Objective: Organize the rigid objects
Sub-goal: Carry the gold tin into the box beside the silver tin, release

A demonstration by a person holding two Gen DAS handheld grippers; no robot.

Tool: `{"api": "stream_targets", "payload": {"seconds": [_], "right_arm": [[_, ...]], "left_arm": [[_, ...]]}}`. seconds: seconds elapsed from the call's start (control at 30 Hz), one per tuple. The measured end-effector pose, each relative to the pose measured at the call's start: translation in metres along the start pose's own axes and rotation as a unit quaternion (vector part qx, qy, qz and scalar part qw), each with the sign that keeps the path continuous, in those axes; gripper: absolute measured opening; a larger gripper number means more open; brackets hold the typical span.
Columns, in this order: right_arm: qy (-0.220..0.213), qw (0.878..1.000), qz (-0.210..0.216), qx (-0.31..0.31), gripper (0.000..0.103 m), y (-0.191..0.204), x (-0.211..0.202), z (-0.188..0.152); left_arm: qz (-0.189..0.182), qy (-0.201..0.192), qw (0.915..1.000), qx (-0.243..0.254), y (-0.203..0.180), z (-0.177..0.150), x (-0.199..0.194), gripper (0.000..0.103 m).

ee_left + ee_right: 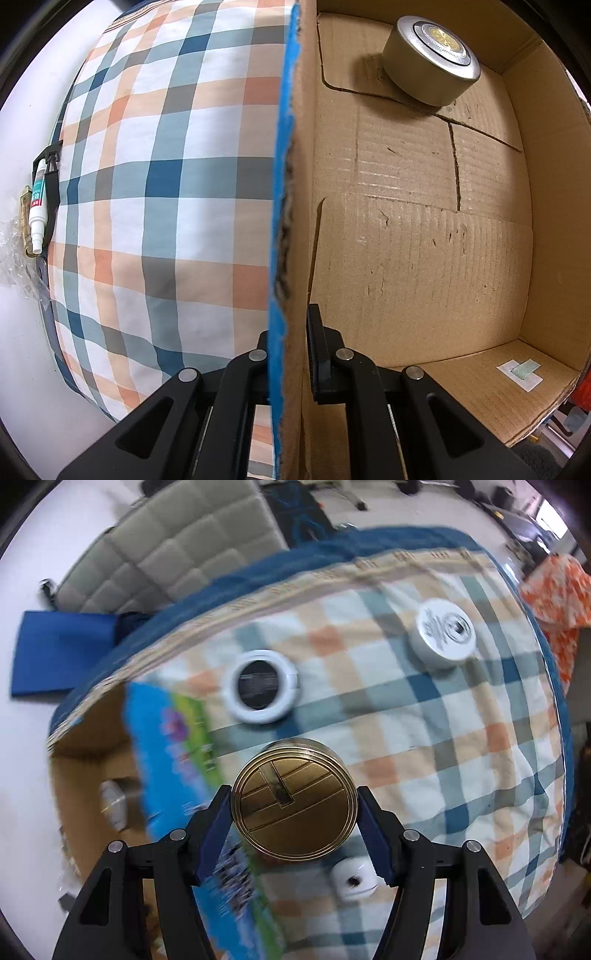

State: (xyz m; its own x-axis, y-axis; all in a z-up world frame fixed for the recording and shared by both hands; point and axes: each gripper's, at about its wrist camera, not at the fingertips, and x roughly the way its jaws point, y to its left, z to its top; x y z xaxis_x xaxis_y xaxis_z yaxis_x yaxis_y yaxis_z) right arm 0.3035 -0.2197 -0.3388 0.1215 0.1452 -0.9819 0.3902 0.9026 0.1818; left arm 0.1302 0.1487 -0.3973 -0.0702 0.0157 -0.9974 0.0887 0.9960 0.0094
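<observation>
Two claws busy. Left gripper [286, 354] clamped on the cardboard box [417, 236] wall, one finger outside against the blue printed face, one inside; steadied the box on the plaid bedcover [147, 177]. Right gripper [295, 819] clamped on the gold tin [295, 799], pads on opposite sides of its round rim, tin held clear of the bedcover near the box's printed wall [173, 746].

Already in the box: one silver tin [430, 61] at the far end, upright on the floor flaps. Rest of the box floor bare.

Left on the bedcover: white ring-shaped case [261, 686], white jar [445, 633], small white piece [352, 880] just under the gold tin. Far side of the bed, at the edge: white tube [37, 208] beside crinkled plastic wrap [14, 254].

Judged stage: carrying the gold tin toward the box opening, drop-in pending.

Risks:
- Smooth round metal held on two narrow pads; could rotate or slip out under a quick swing. Right view blurred, so likely moving fast.
- Could clip the box wall on entry and knock the tin loose.
- Soft bedding under the box; could tilt if the left grip eased.
- Released high, could land on the silver tin or bounce and roll on the loose flaps.
- Left finger inside the wall could block the drop path.
</observation>
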Motion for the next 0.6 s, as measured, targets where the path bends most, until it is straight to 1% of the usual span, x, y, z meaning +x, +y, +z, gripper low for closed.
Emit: {"api": "stream_targets", "payload": {"seconds": [0.07, 0.13, 0.17, 0.3, 0.4, 0.5, 0.6], "right_arm": [[-0.003, 1.0, 0.018, -0.012, 0.068, 0.005, -0.013, -0.008], [-0.004, 0.999, 0.038, -0.023, 0.068, 0.02, -0.028, -0.017], [-0.005, 0.999, 0.046, -0.027, 0.068, 0.015, -0.036, -0.02], [-0.005, 0.996, 0.073, -0.057, 0.068, 0.042, -0.052, -0.038], [-0.005, 0.994, 0.082, -0.077, 0.068, 0.056, -0.062, -0.05], [-0.004, 0.992, 0.086, -0.097, 0.068, 0.073, -0.062, -0.058], [-0.007, 0.99, 0.078, -0.116, 0.068, 0.09, -0.063, -0.065]], "left_arm": [[0.0, -0.002, 1.0, 0.001, 0.0, 0.0, 0.0, 0.005], [0.001, -0.003, 1.0, 0.0, 0.0, -0.001, -0.001, 0.005], [0.0, -0.003, 1.0, 0.0, 0.0, -0.002, -0.002, 0.005], [-0.002, -0.004, 1.0, -0.002, 0.001, -0.003, -0.003, 0.005], [-0.003, -0.004, 1.0, -0.003, 0.002, -0.003, -0.004, 0.005], [-0.004, -0.005, 1.0, -0.003, 0.002, -0.004, -0.005, 0.005], [-0.006, -0.007, 0.9999, -0.005, 0.003, -0.005, -0.005, 0.005]]}}
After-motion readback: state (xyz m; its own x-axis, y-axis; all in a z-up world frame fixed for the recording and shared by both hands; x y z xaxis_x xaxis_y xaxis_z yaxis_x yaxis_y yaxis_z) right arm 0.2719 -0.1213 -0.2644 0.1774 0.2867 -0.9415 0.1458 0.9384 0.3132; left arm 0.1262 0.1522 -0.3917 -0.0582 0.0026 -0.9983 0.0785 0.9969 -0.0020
